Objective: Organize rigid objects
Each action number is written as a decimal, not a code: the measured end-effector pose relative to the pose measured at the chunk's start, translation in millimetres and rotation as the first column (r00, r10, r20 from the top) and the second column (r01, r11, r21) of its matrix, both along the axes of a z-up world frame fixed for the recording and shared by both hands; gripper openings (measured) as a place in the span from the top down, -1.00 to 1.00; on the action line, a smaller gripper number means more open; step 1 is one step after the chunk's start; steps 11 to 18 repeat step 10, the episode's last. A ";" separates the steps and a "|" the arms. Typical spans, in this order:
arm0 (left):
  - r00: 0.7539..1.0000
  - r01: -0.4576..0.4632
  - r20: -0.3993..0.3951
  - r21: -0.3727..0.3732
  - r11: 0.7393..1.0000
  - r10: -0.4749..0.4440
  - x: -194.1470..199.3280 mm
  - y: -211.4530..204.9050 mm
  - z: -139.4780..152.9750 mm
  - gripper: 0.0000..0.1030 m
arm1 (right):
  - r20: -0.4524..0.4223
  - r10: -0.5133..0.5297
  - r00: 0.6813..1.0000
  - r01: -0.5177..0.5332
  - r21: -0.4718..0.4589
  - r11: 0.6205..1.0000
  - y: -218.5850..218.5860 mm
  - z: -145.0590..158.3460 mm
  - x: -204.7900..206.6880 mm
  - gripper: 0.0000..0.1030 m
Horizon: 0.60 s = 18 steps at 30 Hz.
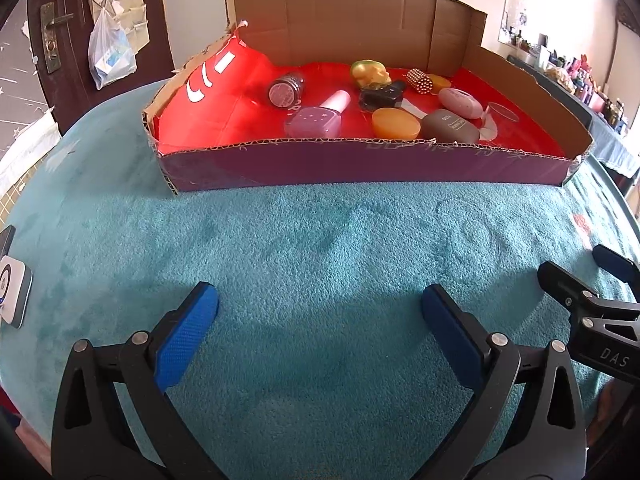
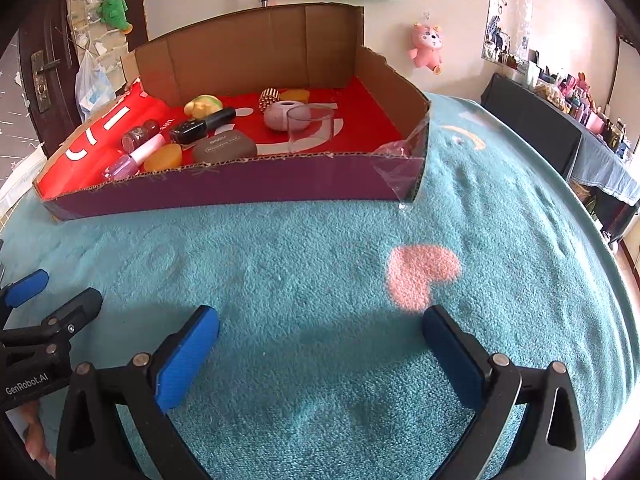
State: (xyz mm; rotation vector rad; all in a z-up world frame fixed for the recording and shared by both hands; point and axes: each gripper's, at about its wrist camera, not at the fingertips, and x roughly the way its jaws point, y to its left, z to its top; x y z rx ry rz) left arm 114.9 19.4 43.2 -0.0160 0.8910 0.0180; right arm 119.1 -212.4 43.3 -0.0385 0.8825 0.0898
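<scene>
A shallow cardboard box [image 1: 360, 164] with a red lining stands on the teal blanket; it also shows in the right wrist view [image 2: 240, 184]. Inside lie several items: a lilac nail-polish bottle [image 1: 318, 118], a glitter jar [image 1: 285, 90], an orange puck [image 1: 396, 123], a grey-brown case [image 1: 450, 125], a pink case [image 1: 460, 103], a black bottle [image 2: 202, 126], a clear glass [image 2: 310, 126] and a gold skull [image 1: 370, 72]. My left gripper [image 1: 320, 320] is open and empty over the blanket, short of the box. My right gripper [image 2: 320, 340] is open and empty too.
A white device [image 1: 12, 296] lies at the blanket's left edge. A pink heart patch [image 2: 420, 276] marks the blanket. A dark door [image 1: 52, 40] stands at the back left, and a cluttered shelf [image 2: 560, 92] runs along the right.
</scene>
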 end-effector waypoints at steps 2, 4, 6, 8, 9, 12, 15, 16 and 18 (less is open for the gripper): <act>1.000 -0.001 0.000 -0.001 1.000 0.001 0.5 0.1 0.0 -1.00 | 0.000 0.000 1.000 0.000 -0.001 1.000 0.6 -0.2 0.3 -1.00; 1.000 -0.002 0.000 -0.001 1.000 0.002 0.7 -0.1 -0.2 -1.00 | 0.001 0.000 1.000 0.000 -0.001 1.000 0.7 -0.2 0.3 -1.00; 1.000 -0.003 0.000 0.001 1.000 0.003 0.7 -0.3 -0.4 -1.00 | 0.000 0.000 1.000 0.000 -0.001 1.000 0.7 -0.2 0.2 -1.00; 1.000 -0.003 0.001 0.001 1.000 0.003 0.7 -0.3 -0.4 -1.00 | 0.000 0.000 1.000 0.000 -0.001 1.000 0.7 -0.2 0.2 -1.00; 1.000 -0.003 0.001 0.001 1.000 0.003 0.8 -0.3 -0.4 -1.00 | 0.001 0.000 1.000 0.000 -0.001 1.000 0.7 -0.2 0.2 -1.00; 1.000 -0.003 0.000 0.001 1.000 0.003 0.8 -0.3 -0.4 -1.00 | 0.000 0.000 1.000 0.000 -0.001 1.000 0.6 -0.2 0.2 -1.00; 1.000 -0.003 0.000 0.001 1.000 0.003 0.8 -0.3 -0.4 -1.00 | 0.000 0.000 1.000 0.000 -0.001 1.000 0.6 -0.2 0.2 -1.00; 1.000 -0.003 0.000 0.001 1.000 0.003 0.8 -0.3 -0.4 -1.00 | 0.000 0.000 1.000 0.000 -0.001 1.000 0.6 -0.2 0.2 -1.00; 1.000 -0.003 0.000 0.001 1.000 0.003 0.8 -0.3 -0.4 -1.00 | 0.000 0.000 1.000 0.000 -0.001 1.000 0.6 -0.2 0.2 -1.00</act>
